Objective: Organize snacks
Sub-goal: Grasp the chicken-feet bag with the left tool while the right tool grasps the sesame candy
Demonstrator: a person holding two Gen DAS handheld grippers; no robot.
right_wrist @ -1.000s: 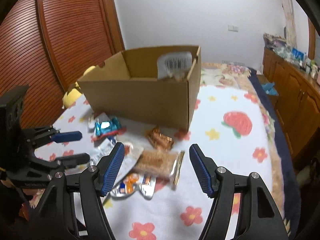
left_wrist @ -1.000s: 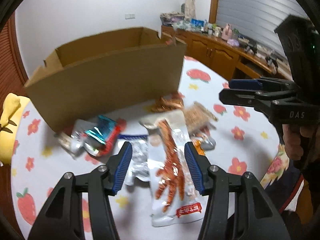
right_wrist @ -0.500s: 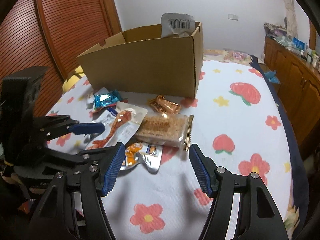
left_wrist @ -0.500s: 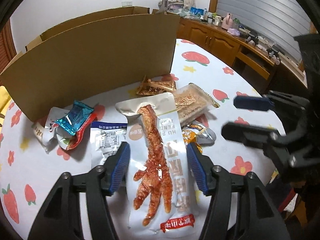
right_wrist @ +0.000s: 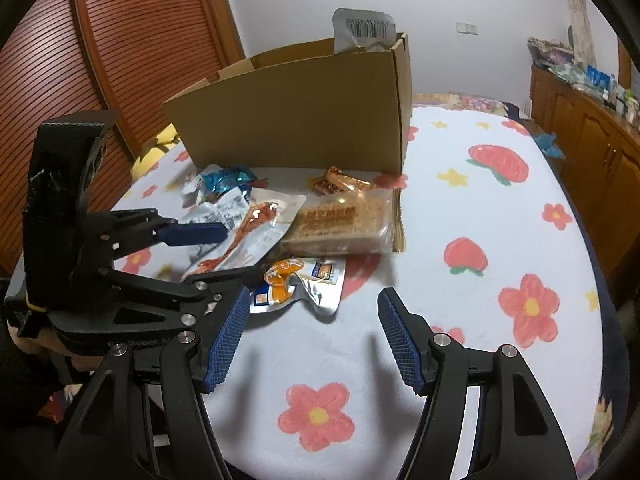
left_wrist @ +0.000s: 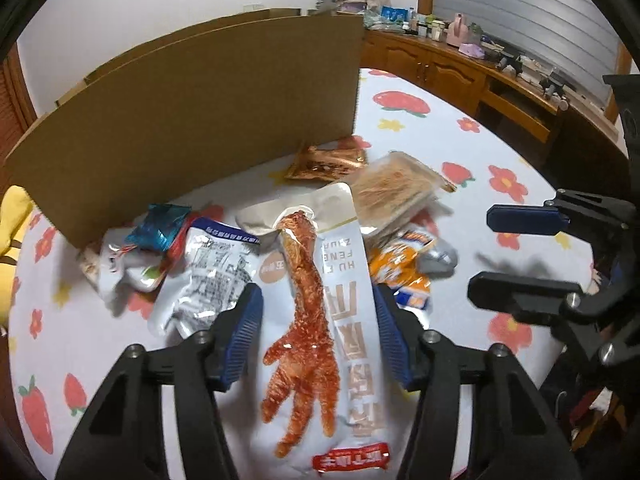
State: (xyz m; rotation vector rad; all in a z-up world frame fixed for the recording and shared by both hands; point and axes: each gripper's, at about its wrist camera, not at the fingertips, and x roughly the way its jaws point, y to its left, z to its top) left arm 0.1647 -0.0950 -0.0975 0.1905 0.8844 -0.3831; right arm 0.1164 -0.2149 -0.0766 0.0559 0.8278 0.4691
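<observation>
1. Left wrist view, left side: cardboard box (left_wrist: pixel 192 120) fills the upper left. At its base lie a crumpled white packet with a blue wrapper (left_wrist: pixel 160 228) on top, then a silver pouch (left_wrist: pixel 212 276).
2. Left wrist view, centre: left gripper (left_wrist: pixel 318 336) straddles the white chicken-foot packet (left_wrist: pixel 320 320). Its jaws have just been closing with the packet between them; whether the blue pads already press on it cannot be told.
3. Left wrist view, right side: a clear cracker pack (left_wrist: pixel 392 192) and an orange pouch (left_wrist: pixel 400 264) lie beside the packet.
4. Right wrist view, lower centre: right gripper (right_wrist: pixel 312 338) is released, jaws wide over bare floral tablecloth (right_wrist: pixel 460 184), with nothing between them.
5. Right wrist view, top centre: a barcoded pouch (right_wrist: pixel 364 32) stands inside the box.
</observation>
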